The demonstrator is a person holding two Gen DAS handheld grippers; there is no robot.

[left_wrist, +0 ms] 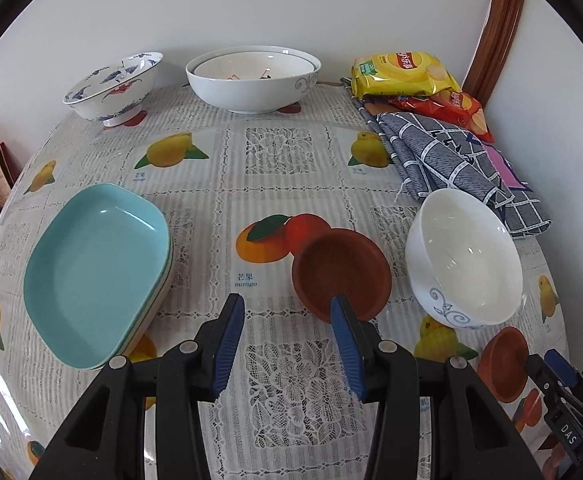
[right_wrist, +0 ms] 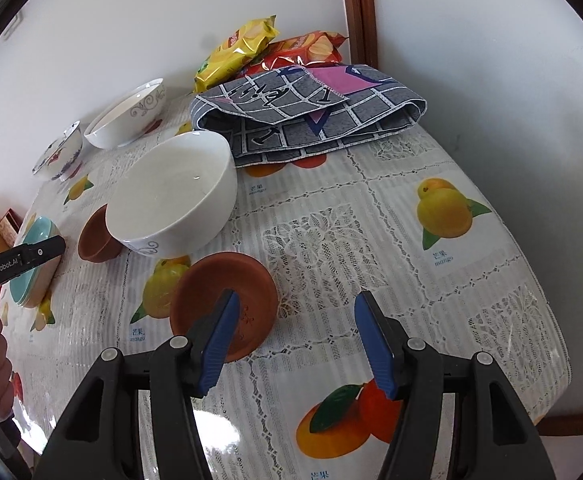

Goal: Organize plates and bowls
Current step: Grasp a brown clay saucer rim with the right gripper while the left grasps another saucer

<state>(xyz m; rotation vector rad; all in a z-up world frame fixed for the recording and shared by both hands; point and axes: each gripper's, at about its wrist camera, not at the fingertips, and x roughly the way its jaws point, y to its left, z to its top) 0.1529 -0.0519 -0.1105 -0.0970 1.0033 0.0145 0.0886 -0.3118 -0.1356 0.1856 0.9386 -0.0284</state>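
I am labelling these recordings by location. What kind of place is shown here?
Most likely a home dining table against a wall: a fruit-print plastic tablecloth, everyday dishes such as the white bowl and stacked turquoise plates, and snack bags near a folded cloth.

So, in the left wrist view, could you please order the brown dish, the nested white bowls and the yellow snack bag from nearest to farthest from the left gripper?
1. Brown dish, at the left gripper's right finger.
2. Nested white bowls, far centre by the wall.
3. Yellow snack bag, far right corner.
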